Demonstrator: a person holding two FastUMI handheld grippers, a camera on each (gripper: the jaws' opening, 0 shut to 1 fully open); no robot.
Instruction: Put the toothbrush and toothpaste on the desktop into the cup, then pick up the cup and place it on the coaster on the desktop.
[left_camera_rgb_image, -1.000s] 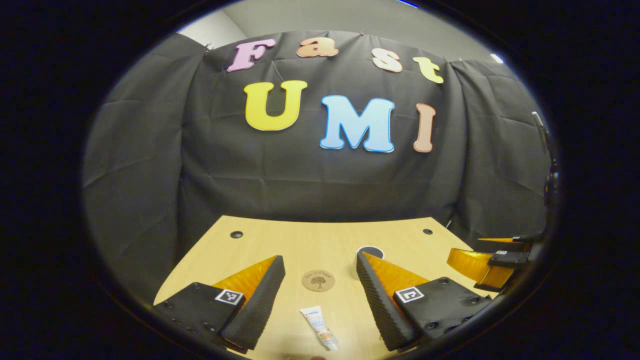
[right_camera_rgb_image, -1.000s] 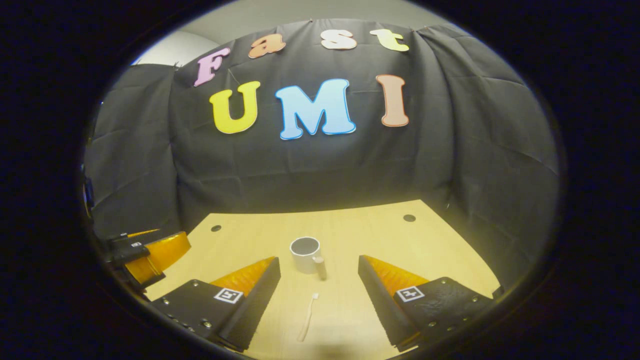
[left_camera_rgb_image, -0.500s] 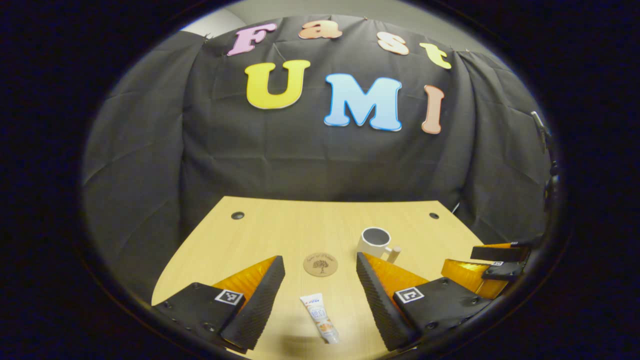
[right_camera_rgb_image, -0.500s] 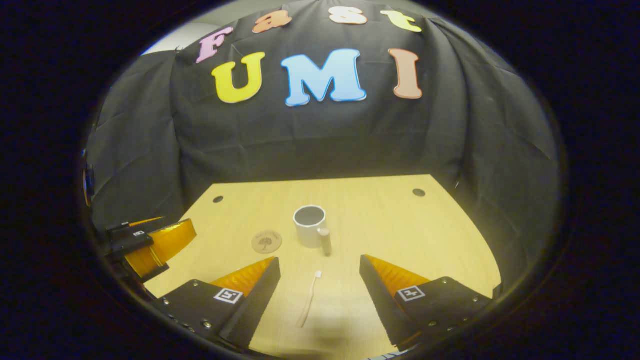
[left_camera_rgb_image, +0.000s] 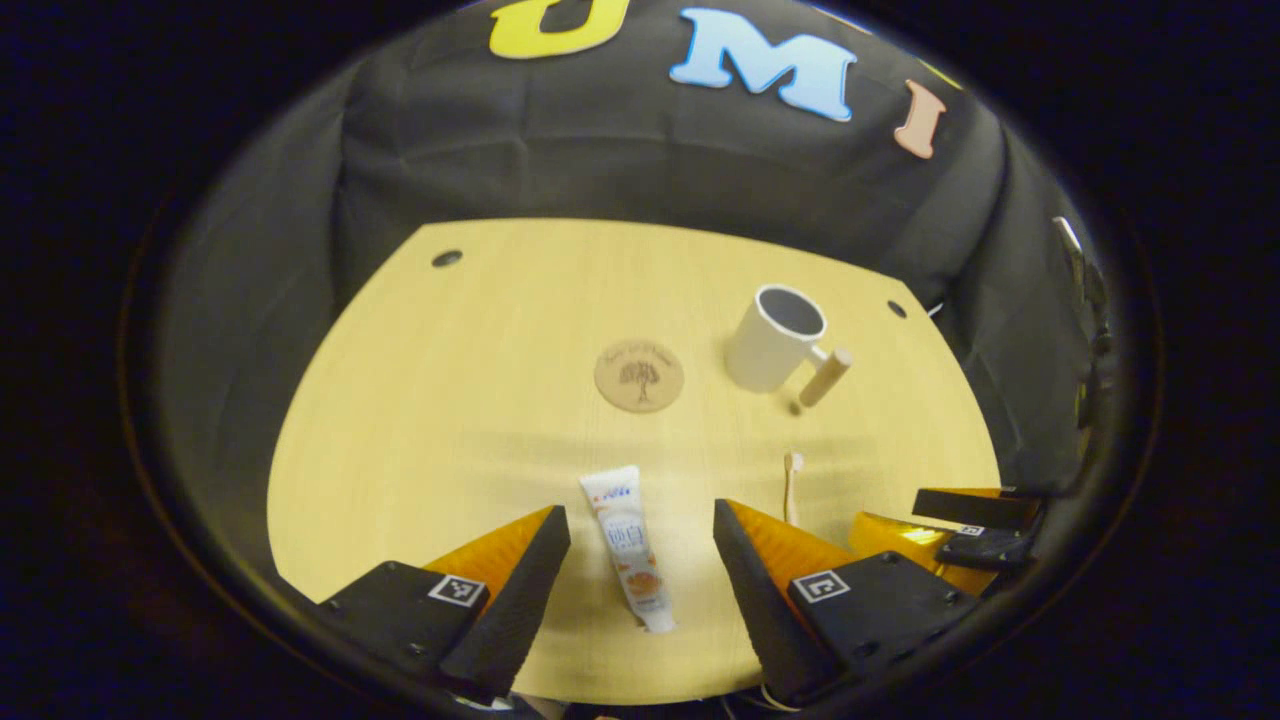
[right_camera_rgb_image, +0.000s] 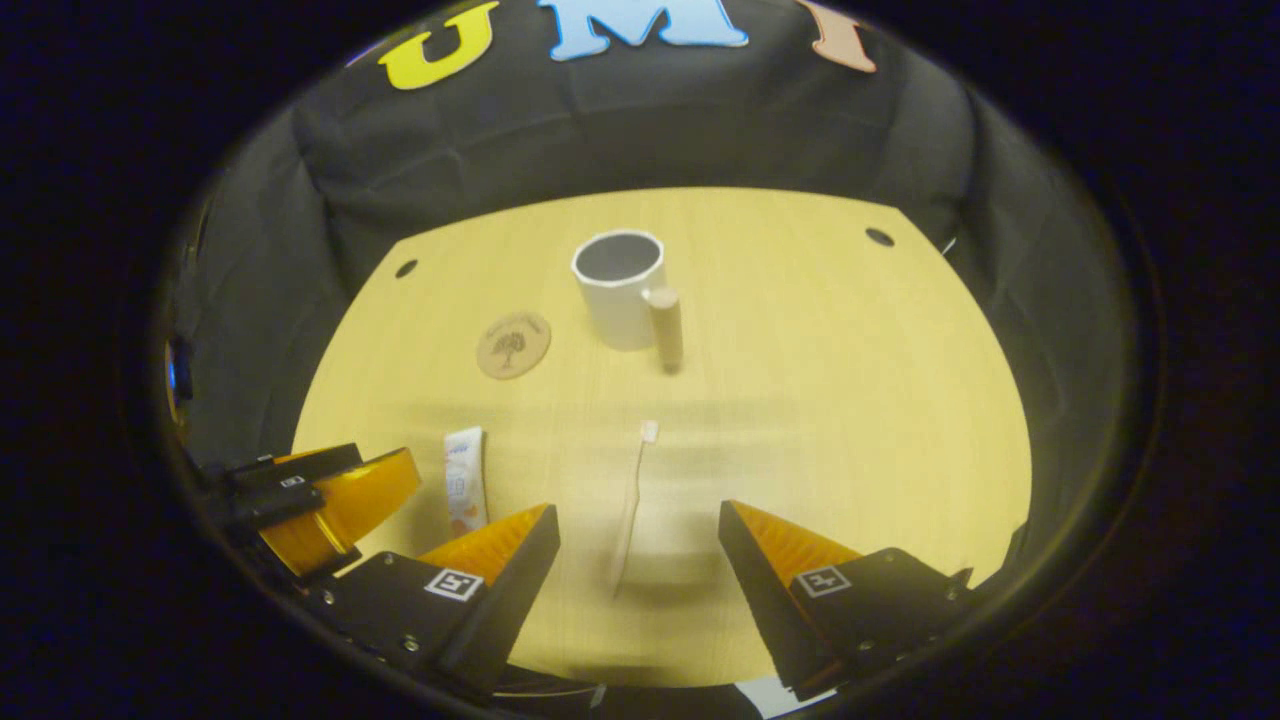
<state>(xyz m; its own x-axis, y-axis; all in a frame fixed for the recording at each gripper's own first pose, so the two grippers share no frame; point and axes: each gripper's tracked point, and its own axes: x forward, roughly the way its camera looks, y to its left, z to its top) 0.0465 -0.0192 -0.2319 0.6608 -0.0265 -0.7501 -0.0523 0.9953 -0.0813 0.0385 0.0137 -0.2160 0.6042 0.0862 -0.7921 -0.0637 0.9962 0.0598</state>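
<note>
A white toothpaste tube (left_camera_rgb_image: 628, 545) lies on the wooden desk between the fingers of my open left gripper (left_camera_rgb_image: 640, 530), below them. A pale toothbrush (right_camera_rgb_image: 632, 505) lies lengthwise between the fingers of my open right gripper (right_camera_rgb_image: 638, 535), head pointing away. The white cup (right_camera_rgb_image: 620, 288) with a wooden handle stands upright farther back; it is also in the left gripper view (left_camera_rgb_image: 775, 337). A round wooden coaster (left_camera_rgb_image: 639, 375) lies left of the cup. The toothbrush head (left_camera_rgb_image: 792, 466) peeks past my left gripper's right finger. The toothpaste (right_camera_rgb_image: 464, 488) lies left of my right gripper.
The desk (right_camera_rgb_image: 850, 400) has small round holes near its back corners (right_camera_rgb_image: 879, 237). Black cloth hangs behind and beside it. The other gripper sits low at the right edge of the left gripper view (left_camera_rgb_image: 960, 530) and low left in the right gripper view (right_camera_rgb_image: 320, 505).
Both grippers have risen and tilted down over the desk, so more desktop shows. Toothpaste and toothbrush now lie farther up between the fingers. Both stay open.
</note>
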